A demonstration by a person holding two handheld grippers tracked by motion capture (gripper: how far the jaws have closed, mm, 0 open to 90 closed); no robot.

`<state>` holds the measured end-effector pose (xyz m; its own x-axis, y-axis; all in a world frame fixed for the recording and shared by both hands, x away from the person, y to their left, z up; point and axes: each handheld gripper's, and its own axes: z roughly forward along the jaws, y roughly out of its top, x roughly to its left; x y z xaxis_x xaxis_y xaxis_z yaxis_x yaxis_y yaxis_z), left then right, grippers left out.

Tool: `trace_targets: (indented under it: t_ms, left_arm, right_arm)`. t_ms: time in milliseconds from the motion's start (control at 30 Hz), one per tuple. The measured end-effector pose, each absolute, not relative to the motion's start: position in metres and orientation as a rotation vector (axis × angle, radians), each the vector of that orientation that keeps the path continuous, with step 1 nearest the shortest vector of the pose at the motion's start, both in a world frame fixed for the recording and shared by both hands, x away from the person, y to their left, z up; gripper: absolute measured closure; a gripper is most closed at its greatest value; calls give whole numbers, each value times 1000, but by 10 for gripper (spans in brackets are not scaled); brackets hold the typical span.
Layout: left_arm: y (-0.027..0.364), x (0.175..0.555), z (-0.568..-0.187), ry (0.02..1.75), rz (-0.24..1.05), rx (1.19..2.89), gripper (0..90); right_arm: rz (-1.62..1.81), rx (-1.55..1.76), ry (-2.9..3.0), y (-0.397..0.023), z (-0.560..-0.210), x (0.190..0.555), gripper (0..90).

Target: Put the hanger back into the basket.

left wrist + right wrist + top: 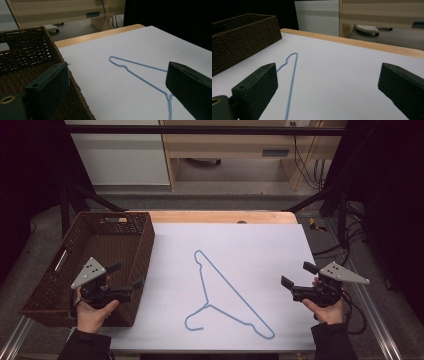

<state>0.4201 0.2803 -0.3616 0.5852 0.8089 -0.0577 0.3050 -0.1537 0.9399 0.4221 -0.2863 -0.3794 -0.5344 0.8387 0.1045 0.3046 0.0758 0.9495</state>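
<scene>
A light blue wire hanger (pixel 227 292) lies flat on the white table sheet (pixel 260 250), its hook toward the near edge. My left gripper (pixel 126 275) hovers over the near right corner of a dark brown wicker basket (pixel 60 270), jaws wide apart and empty. My right gripper (pixel 298 275) is held over the sheet's right side, also open with nothing between the jaws. In the left gripper view the hanger (pixel 140 75) runs ahead between the jaws. In the right gripper view the hanger (pixel 291 80) lies ahead on the left, near the left jaw.
The wicker basket (pixel 27 55) stands at the table's left, nothing visible inside it. A wooden table edge (pixel 220 216) runs along the back. Beyond it stand pale cabinets and cables on the floor. Metal frame rails flank the table.
</scene>
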Motion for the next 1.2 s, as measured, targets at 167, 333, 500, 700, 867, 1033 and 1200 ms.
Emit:
trace_targets:
  t_ms: [167,333,500,700,867,1033,1200]
  left_arm:
    - [279,421,-362,923,577,1735,50]
    - [280,421,-362,927,576,1727,50]
    - [280,420,-361,921,586,1730,51]
    - [278,419,-361,918,585,1733,51]
    - [277,420,-362,918,583,1740,52]
    - [276,420,-362,916,584,1742,52]
    - [275,420,-362,913,586,1749,52]
  right_arm:
    - [1456,1136,1892,-287,-380,423,33]
    - [1435,1142,1903,-283,-379,422,35]
    - [1413,1123,1923,-279,-377,423,36]
    - [1401,1106,1949,-271,-370,421,42]
    - [1388,1059,1992,-254,-366,420,57]
    - [1335,1037,2083,-231,-368,422,64]
    - [1291,996,2186,-207,-373,424,75]
